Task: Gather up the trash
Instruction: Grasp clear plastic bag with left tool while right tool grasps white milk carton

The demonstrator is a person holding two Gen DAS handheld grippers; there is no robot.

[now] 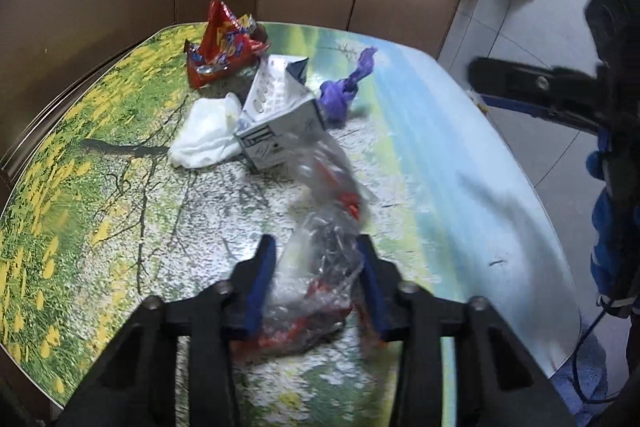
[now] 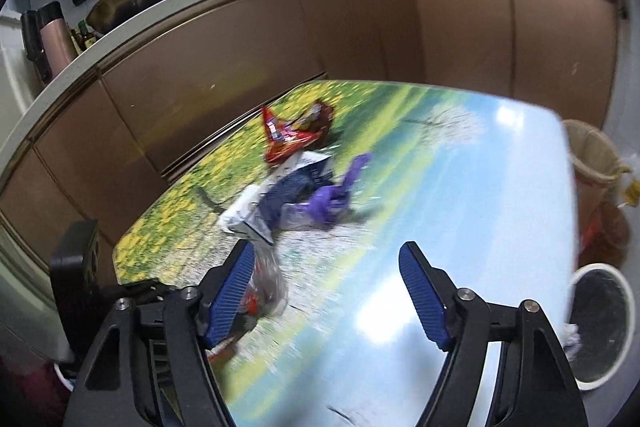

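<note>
While the left tongs [image 1: 316,259] pinch a clear plastic wrapper [image 1: 320,247] on the counter [image 1: 460,155], the right tongs [image 2: 326,283] hang wide, empty; beyond: carton [image 1: 276,115], purple glove [image 1: 344,91].

We see both views under even indoor light. Strong white glare lies on the glossy table [image 2: 384,323]. Motion blur smears the clear plastic wrapper [image 1: 320,227], and the fisheye bends the cabinets [image 2: 280,39] toward dark corners.
</note>
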